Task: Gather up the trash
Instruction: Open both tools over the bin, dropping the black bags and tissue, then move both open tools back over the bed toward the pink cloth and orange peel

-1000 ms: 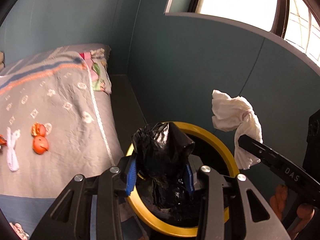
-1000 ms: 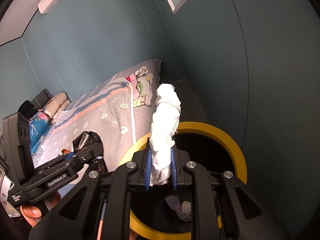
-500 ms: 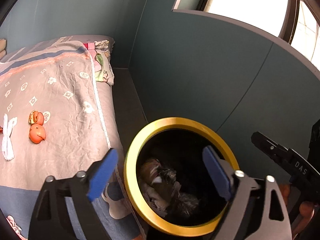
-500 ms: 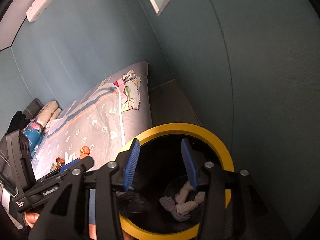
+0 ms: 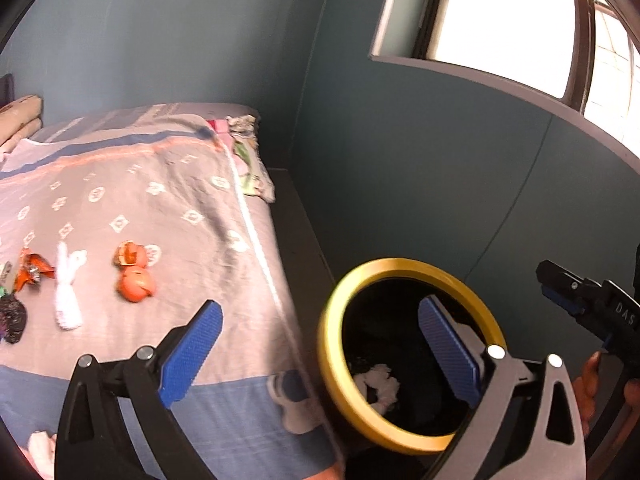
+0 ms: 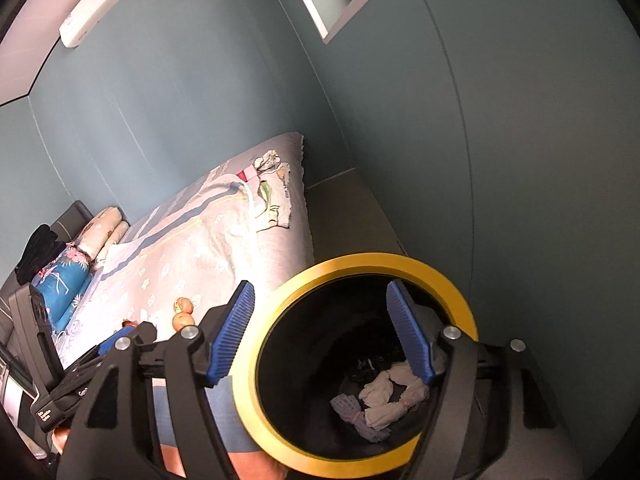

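Note:
A black bin with a yellow rim [image 5: 400, 265] [image 6: 360, 261] stands on the floor between the bed and the blue wall. A white tissue wad [image 6: 384, 400] [image 5: 378, 384] lies inside it, on dark trash. My left gripper [image 5: 320, 350] hangs over the bed edge and the bin's left rim, its jaws opening wide with nothing between them. My right gripper [image 6: 322, 336] is over the bin mouth, its jaws also opening and empty. On the bedspread lie orange peels [image 5: 134, 280] [image 6: 182, 314], a twisted white tissue [image 5: 68, 292], an orange wrapper [image 5: 32, 272] and a dark crumpled scrap [image 5: 12, 316].
The grey patterned bedspread [image 5: 160, 208] covers the bed on the left, with pillows [image 6: 100, 232] at its far end. The blue wall [image 6: 520, 200] rises close behind the bin, under a window [image 5: 500, 20]. A narrow strip of floor [image 5: 296, 216] runs between bed and wall.
Both grippers opened. The left let go of a black bag and the right of a white tissue, and both now lie in the bin. The left gripper swung left toward the bed.

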A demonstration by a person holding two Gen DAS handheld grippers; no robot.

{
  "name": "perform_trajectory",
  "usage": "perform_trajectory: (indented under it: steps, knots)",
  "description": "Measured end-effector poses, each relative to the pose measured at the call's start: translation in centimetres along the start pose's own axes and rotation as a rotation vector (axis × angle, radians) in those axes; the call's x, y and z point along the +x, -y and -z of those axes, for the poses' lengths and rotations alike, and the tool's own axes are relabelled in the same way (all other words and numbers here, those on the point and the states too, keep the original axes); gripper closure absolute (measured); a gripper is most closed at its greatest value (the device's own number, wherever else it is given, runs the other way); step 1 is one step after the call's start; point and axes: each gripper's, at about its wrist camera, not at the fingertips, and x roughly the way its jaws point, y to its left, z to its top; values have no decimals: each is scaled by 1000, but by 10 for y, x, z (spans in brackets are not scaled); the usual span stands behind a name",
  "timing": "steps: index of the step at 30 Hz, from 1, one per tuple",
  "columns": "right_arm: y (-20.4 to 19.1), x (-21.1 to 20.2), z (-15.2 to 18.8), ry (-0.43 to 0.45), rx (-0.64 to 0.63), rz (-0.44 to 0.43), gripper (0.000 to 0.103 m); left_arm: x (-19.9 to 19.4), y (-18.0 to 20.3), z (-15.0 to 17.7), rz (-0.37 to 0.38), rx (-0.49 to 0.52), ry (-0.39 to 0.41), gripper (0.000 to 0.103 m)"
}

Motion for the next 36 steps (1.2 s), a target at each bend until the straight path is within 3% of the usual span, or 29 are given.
perform_trajectory:
  steps: [10,22,36]
  knots:
    - [-45,6,0,-21,-72,-81,33,-49,-63,0,-54,-111,56,8]
    - [-116,16,7,-54,-190,-180,27,-100,-119,12,-174,-131,102,8]
    - [-207,54,38,-117,-362,-279,24,-135,-198,49,-337,-170,69,8]
